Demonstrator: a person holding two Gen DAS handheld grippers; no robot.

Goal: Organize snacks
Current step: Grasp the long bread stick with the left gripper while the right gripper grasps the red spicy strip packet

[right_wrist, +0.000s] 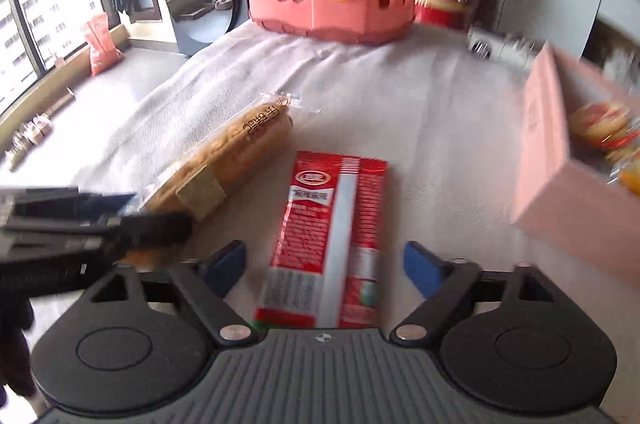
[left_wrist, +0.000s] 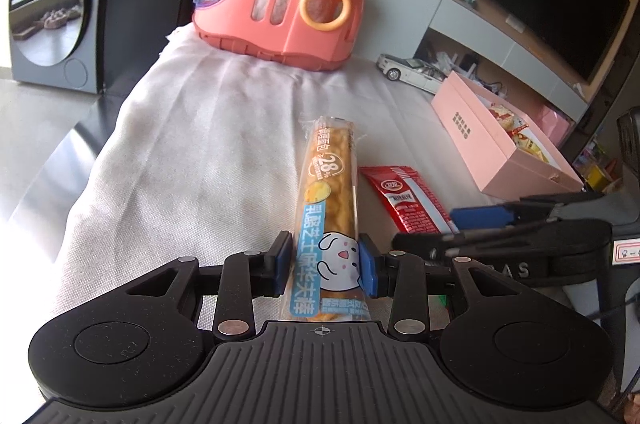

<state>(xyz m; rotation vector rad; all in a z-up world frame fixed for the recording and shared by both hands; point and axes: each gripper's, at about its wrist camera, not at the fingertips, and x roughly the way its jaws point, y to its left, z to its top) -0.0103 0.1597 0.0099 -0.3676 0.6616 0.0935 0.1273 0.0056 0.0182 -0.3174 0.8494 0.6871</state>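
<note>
Gripping the bread stick (left_wrist: 326,208), left tongs (left_wrist: 326,260); right tongs (right_wrist: 324,268) straddle red packet (right_wrist: 332,236).

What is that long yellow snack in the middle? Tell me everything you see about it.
The long bread stick is sealed in a clear, glossy wrapper with a blue label strip, a white cartoon rabbit and "28%" printed higher up. It lies lengthwise on the white cloth, left of the red packet and apart from it. The left hand-held gripper pinches its near end between blue pads.
</note>
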